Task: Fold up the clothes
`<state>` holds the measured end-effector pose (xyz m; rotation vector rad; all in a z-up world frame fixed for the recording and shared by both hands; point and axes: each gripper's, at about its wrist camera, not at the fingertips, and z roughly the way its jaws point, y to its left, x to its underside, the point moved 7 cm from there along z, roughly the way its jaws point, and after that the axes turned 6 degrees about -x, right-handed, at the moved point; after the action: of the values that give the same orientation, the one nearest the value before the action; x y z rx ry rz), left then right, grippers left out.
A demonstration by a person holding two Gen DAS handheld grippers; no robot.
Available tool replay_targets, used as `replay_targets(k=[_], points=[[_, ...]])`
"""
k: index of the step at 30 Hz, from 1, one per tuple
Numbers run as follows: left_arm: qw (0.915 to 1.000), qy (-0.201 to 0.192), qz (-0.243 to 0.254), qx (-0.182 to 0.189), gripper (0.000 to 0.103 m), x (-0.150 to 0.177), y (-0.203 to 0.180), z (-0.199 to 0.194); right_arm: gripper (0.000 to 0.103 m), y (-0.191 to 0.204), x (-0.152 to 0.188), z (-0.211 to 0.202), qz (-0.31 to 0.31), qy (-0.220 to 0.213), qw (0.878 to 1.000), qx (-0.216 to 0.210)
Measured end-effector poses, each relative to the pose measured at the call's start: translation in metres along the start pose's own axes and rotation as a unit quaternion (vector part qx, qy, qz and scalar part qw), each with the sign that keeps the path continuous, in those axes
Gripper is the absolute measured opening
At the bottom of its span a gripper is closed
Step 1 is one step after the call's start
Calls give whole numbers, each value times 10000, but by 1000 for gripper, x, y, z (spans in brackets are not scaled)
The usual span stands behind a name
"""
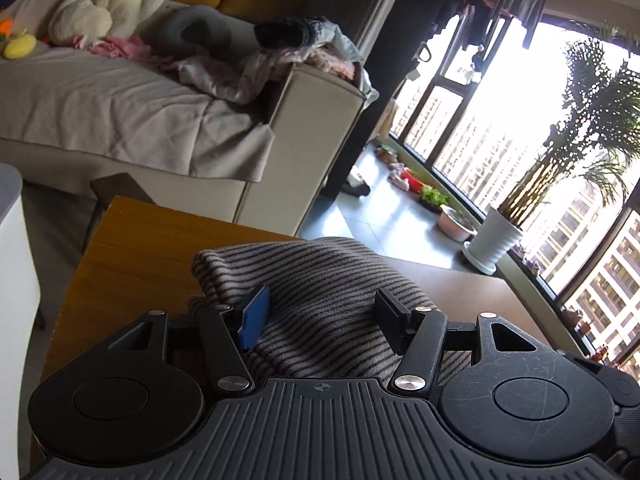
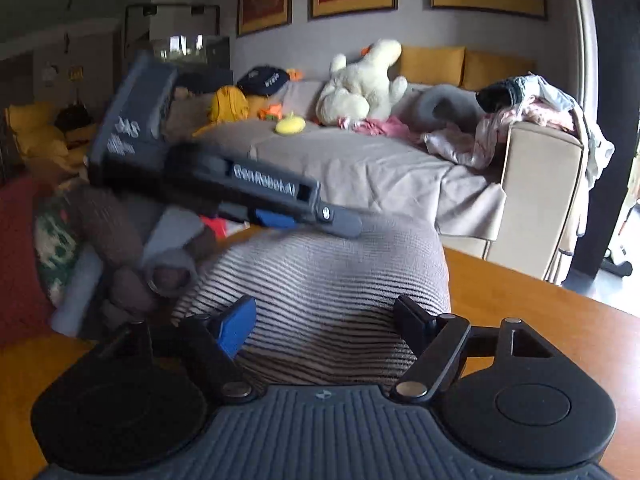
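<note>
A beige sofa (image 2: 532,184), draped with a grey throw and strewn with a cream plush toy (image 2: 360,88) and crumpled laundry, is seen behind a wooden table (image 1: 132,264). A striped grey-and-black garment (image 2: 320,296) is bunched in a mound on the table, its near edge lying between both pairs of tongs. The left tongs (image 1: 320,312) are held partly apart over the fabric, which sits loose between the blue and black pads without being pinched. The right tongs (image 2: 324,320) are spread wide, nothing clamped. In the right wrist view, the left tool is seen resting atop the mound's far side.
</note>
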<state>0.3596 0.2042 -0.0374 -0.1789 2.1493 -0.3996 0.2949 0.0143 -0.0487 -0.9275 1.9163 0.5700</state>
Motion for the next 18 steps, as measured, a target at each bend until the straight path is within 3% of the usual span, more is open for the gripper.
replay_targets(k=[14,18], points=[[9984,-137,384,-399,67,3,-12,1,81,11,8,-12,89,-46,9997,211],[9981,-125,376,-471,67,2,-12,0,84,-21,-1,-38,1127,-332,9931,52]])
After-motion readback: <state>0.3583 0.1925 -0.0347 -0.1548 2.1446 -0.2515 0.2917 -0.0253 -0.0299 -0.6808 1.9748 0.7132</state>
